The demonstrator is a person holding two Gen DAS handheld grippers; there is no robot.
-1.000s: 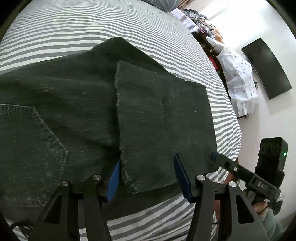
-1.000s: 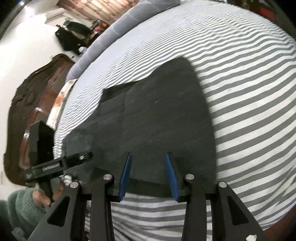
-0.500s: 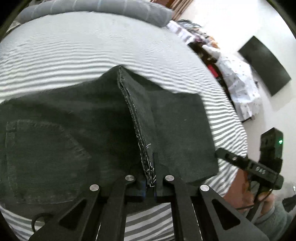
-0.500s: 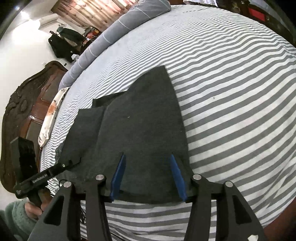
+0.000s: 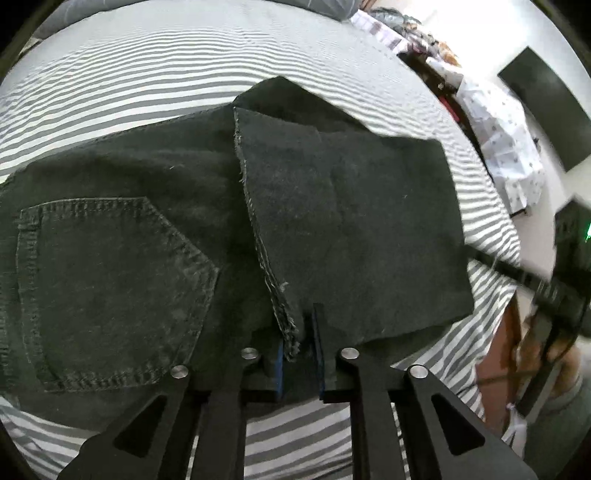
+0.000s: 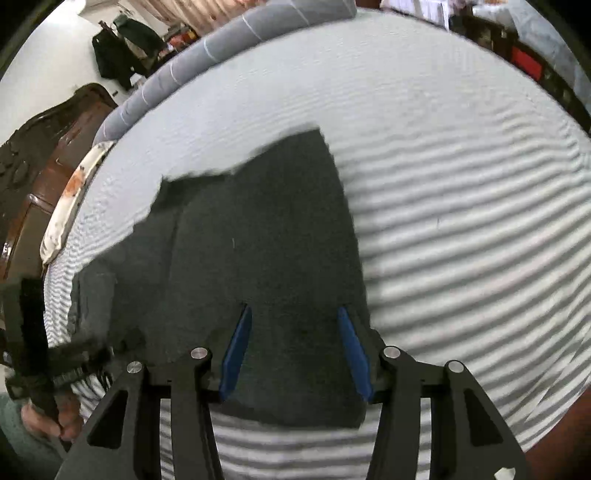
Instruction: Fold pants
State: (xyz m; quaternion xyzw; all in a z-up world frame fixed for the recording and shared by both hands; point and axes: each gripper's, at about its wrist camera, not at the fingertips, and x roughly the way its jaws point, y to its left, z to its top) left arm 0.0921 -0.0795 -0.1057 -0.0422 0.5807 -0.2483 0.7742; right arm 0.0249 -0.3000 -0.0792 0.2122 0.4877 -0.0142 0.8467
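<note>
I have the dark pants [image 5: 184, 229] lying flat on the striped bed [image 5: 155, 74], already folded over on themselves. Through the left camera the back pocket [image 5: 110, 295] sits at about nine o'clock, and the folded-over leg panel covers the stretch from centre out to three o'clock, its raw, frayed edge [image 5: 258, 236] running from twelve o'clock down to my left claw [image 5: 300, 354] at six.

The left claw's blue pads stand narrow and its jaws are opening; the frayed corner of that leg panel is between them, though I cannot tell whether the pads press on it at all. At the four o'clock rim of this view I make out my right claw's body and the hand behind it, blurred.

Through the right camera the pants fill the middle of the view, from about eleven o'clock down to six, with bare stripes of the bed from one to five o'clock. My right claw [image 6: 295, 350] stands moderately wide over the near edge of the fabric, its pads apart with the cloth lying flat between them, ungripped. A grey pillow [image 6: 236, 33] lies along the head of the bed at twelve, and a dark wooden headboard [image 6: 40, 147] shows at nine to ten.
</note>
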